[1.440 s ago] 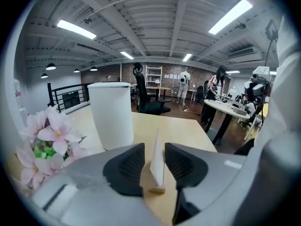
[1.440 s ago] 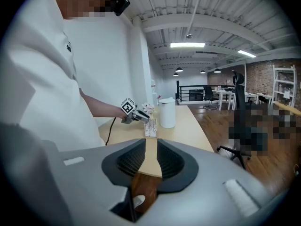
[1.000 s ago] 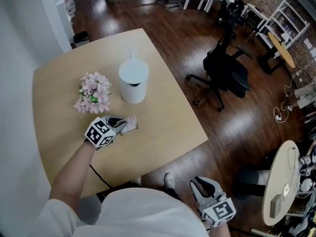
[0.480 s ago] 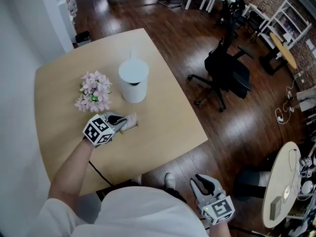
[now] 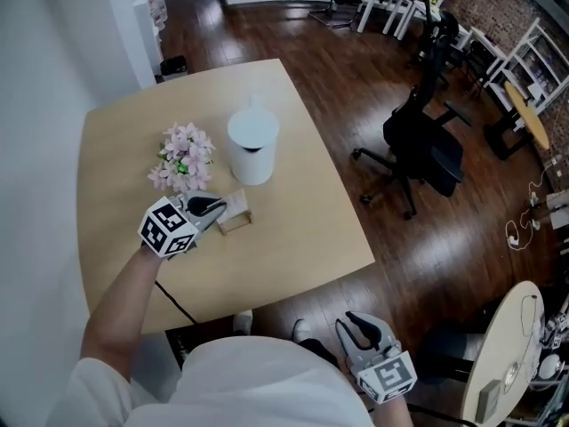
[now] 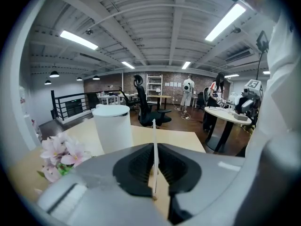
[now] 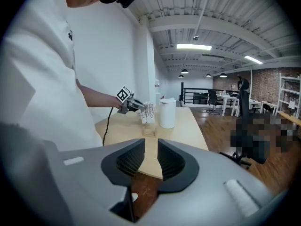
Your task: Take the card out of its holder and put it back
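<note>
A thin white card point(image 5: 236, 202) is pinched in my left gripper point(image 5: 219, 207), which is shut on it and holds it just above the small wooden holder point(image 5: 235, 223) on the table. In the left gripper view the card point(image 6: 153, 134) stands edge-on between the pads of the left gripper point(image 6: 154, 149). From the right gripper view, the card point(image 7: 148, 112) hangs clear above the holder point(image 7: 149, 131), with the left gripper point(image 7: 137, 106) behind it. My right gripper point(image 5: 356, 324) hangs low beside the person's body, off the table; its jaws point(image 7: 151, 145) stand slightly apart with nothing between them.
A white cylindrical canister point(image 5: 253, 147) and a bunch of pink flowers point(image 5: 183, 159) stand just beyond the holder on the light wooden table point(image 5: 293, 229). A black office chair point(image 5: 423, 146) stands on the dark wood floor to the right. A cable runs off the table's near edge.
The left gripper has risen with the card, drawing it up out of the holder, which stays on the table. The right gripper has hardly moved.
</note>
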A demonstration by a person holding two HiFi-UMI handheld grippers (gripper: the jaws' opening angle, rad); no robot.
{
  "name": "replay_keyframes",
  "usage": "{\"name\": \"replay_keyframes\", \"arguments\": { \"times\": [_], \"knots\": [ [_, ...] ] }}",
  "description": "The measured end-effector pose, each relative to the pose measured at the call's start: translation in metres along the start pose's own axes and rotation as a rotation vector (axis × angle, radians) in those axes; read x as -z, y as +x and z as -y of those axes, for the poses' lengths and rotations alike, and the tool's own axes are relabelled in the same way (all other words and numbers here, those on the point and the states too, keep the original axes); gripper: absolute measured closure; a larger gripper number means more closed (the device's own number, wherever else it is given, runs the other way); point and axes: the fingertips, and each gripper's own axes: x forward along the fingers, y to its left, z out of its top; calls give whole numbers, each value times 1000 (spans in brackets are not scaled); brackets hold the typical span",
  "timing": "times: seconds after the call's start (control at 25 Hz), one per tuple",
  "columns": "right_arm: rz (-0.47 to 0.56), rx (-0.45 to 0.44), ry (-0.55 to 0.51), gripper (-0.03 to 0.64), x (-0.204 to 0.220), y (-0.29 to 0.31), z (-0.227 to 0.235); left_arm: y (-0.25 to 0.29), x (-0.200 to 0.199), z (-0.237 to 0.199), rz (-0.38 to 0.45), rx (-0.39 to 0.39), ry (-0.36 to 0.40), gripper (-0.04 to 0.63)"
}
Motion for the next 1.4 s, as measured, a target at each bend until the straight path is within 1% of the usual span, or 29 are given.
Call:
{"name": "replay_keyframes", "arguments": {
  "times": [0.2, 0.4, 0.56, 0.76, 0.84, 0.96, 1.08, 1.2, 1.28, 1.4],
  "knots": [
    [5, -106, -58, 528, -3, -3, 18, -40, -19, 10, 64, -132, -57, 578],
    [21, -233, -113, 528, -2, 7, 30, -94, -9, 35, 92, -285, -122, 578],
    [21, -357, -164, 526, 2, 24, 25, -145, 16, 61, 109, -428, -197, 578],
    [18, -506, -239, 526, -1, 37, 15, -207, 54, 116, 108, -618, -312, 578],
    [16, -550, -263, 528, -3, 42, 7, -229, 74, 137, 100, -679, -360, 578],
    [4, -607, -296, 526, -3, 49, -1, -252, 103, 167, 78, -750, -430, 578],
    [1, -648, -318, 526, -4, 54, -8, -264, 123, 188, 57, -789, -481, 578],
    [3, -667, -327, 528, -10, 55, -15, -270, 125, 190, 55, -792, -491, 578],
    [4, -663, -331, 526, -15, 56, -18, -268, 117, 183, 65, -763, -471, 578],
    [10, -634, -326, 526, -22, 52, -17, -253, 94, 165, 90, -681, -410, 578]
  ]
}}
